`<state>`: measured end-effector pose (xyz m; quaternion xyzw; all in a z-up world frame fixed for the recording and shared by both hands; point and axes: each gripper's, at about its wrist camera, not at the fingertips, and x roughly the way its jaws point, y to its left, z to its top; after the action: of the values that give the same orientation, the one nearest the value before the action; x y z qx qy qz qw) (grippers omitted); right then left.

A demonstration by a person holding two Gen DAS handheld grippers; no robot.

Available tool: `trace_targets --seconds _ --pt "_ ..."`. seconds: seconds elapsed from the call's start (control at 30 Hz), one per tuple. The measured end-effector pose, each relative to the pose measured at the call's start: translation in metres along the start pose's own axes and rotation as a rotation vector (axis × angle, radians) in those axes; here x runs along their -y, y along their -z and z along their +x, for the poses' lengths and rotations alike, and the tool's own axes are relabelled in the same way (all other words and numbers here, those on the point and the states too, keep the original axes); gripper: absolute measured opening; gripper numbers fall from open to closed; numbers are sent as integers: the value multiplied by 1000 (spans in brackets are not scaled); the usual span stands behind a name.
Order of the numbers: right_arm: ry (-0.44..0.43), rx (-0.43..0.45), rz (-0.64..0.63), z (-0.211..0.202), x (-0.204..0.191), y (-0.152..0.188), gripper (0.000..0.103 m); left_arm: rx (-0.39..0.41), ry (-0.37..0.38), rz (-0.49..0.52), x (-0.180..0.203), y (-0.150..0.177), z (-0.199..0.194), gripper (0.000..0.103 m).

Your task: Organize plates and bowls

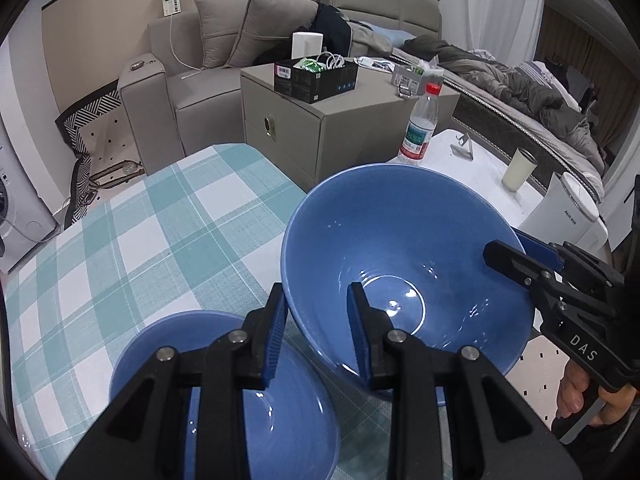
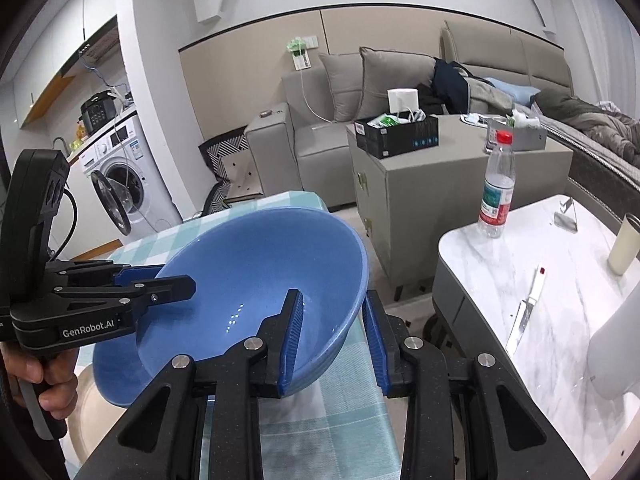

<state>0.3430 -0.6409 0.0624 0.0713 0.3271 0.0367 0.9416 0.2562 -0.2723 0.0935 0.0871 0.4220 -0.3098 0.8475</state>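
Both grippers clamp one large blue bowl point(image 1: 400, 256) by opposite rims: the left gripper point(image 1: 316, 336) nearly closed on the near wall, the right gripper point(image 2: 332, 336) likewise on its side. The bowl hangs tilted above the checked worktop point(image 1: 120, 240). A second blue bowl point(image 1: 280, 420) sits just below the left gripper, so stacking looks underway, not finished.

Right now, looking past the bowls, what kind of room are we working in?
Most likely a small studio flat: a grey fabric sofa stands right beside a bed with rumpled grey bedding, and a white front-loading washing machine sits under a kitchen counter nearby.
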Motion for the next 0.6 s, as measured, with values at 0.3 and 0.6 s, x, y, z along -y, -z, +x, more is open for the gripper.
trace_targets --seconds 0.3,0.6 --pt "-73 82 -14 -22 -23 -4 31 62 -14 -36 -16 6 -30 29" --pt "-142 137 -29 -37 -50 -5 31 111 -27 -78 -35 20 -55 29"
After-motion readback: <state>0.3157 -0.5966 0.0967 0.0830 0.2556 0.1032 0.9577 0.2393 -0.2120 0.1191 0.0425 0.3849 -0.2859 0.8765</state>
